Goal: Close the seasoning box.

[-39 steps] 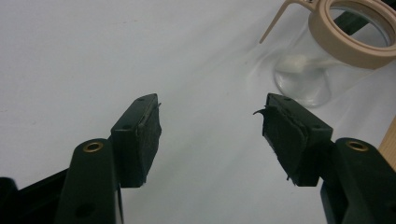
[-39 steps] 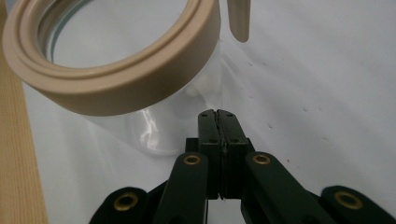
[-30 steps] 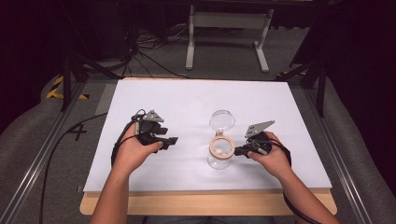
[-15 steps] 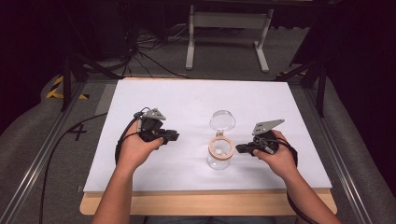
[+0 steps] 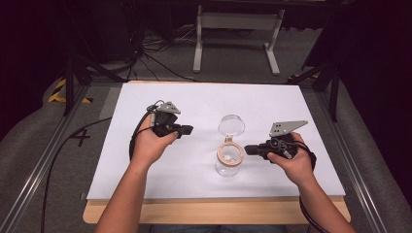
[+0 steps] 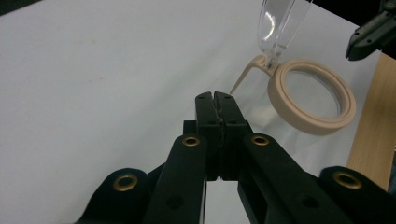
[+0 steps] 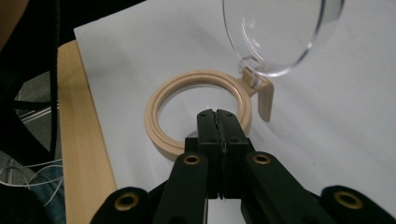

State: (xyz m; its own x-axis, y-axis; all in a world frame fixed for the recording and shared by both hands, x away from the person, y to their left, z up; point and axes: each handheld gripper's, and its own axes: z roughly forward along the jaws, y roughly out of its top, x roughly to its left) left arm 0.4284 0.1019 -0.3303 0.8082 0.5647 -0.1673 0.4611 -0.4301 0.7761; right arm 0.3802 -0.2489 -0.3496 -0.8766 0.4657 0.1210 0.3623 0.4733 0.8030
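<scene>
A clear glass jar (image 5: 228,165) with a beige rim (image 6: 312,100) stands mid-table. Its clear hinged lid (image 5: 231,124) is flipped up and open behind it. My left gripper (image 5: 189,129) hovers left of the jar and points at it. In the left gripper view its jaws (image 6: 217,96) have just been closing and now meet with nothing between them. My right gripper (image 5: 247,150) is just right of the rim, a small gap away. It is shut and empty, and in the right gripper view its tips (image 7: 218,114) hang over the near edge of the rim (image 7: 159,116), below the lid (image 7: 280,32).
A white sheet (image 5: 145,165) covers the wooden tabletop, whose bare edge (image 5: 214,208) runs along the front. Metal rails flank the table. A grey stand (image 5: 238,22) and cables lie on the floor beyond the far edge.
The left gripper's jaws have come together and that hand has drifted toward the jar. The right hand has lifted a little beside the rim. The jar and lid have not moved.
</scene>
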